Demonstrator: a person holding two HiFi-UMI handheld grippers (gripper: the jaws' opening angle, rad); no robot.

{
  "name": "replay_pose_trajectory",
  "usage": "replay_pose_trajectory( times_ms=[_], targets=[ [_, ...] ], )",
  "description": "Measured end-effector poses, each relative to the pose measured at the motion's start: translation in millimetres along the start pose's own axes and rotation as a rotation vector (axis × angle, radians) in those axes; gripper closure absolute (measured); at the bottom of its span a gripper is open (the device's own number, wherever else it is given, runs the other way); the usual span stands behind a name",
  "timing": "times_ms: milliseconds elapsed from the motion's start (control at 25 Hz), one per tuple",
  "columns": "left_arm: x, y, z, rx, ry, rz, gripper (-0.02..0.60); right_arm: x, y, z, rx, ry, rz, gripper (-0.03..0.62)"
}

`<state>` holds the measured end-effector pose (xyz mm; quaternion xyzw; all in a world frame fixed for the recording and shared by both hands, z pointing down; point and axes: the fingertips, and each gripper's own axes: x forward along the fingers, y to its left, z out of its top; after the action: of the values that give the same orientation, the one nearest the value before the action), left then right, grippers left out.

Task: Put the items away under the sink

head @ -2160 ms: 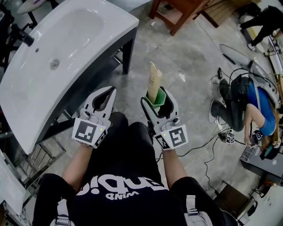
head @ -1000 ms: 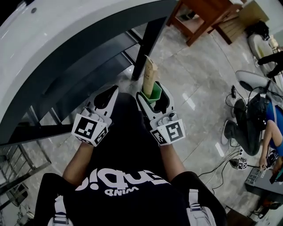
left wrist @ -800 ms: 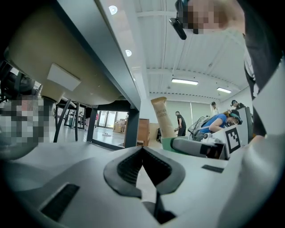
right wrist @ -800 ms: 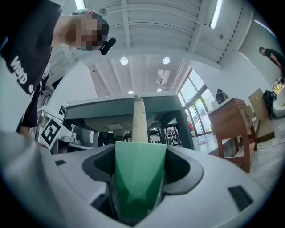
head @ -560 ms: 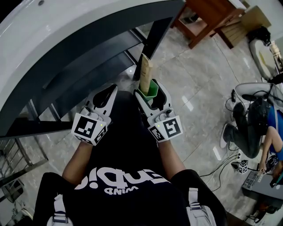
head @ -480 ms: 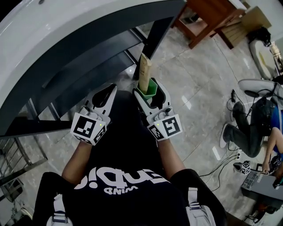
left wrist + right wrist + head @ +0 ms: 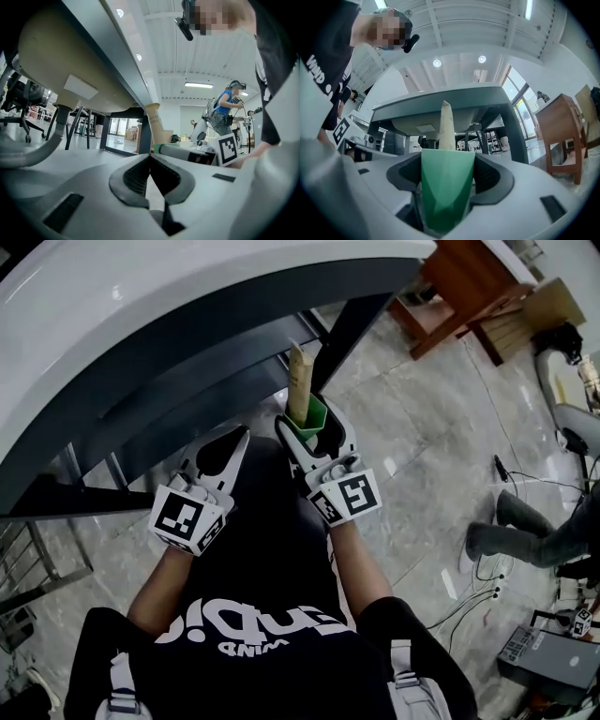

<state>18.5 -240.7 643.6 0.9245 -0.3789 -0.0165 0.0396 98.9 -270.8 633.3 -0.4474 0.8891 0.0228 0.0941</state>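
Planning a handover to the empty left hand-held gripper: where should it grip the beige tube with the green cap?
Likely mid-body on the beige tube, above its green cap, approaching from the left: the right hand-held gripper clamps the cap, leaving only the body exposed.

Grey, marble-patterned floor tiles [image 7: 422, 418] spread out beneath the white sink [image 7: 141, 296], whose dark metal frame [image 7: 349, 326] stands directly on them. Past the sink's far corner stands brown wooden furniture [image 7: 464, 292]. Well to the right of the sink, thin cables [image 7: 469, 604] trail over the tiles near a flat grey device [image 7: 530, 652]. A metal rack [image 7: 42, 563] stands by the sink's near end.
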Motion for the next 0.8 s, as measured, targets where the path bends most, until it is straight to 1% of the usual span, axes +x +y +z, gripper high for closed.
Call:
replay_pose_trajectory(
  times_ms=[160, 400, 800],
  targets=[
    [-3.3, 3.1, 0.8, -0.005, 0.001, 0.01, 0.562, 23.9, -5.3, -5.4, 0.011, -0.007, 0.016, 0.278],
    [-6.7, 12.1, -4.1, -0.008, 0.014, 0.021, 0.561, 60.8, -18.6, -16.2, 0.023, -0.021, 0.017, 0.279],
    [-6.0, 16.6, -19.3, -0.027, 0.059, 0.012, 0.561, 116.4, -20.2, -30.5, 0.002, -0.011, 0.058, 0.278]
  ],
)
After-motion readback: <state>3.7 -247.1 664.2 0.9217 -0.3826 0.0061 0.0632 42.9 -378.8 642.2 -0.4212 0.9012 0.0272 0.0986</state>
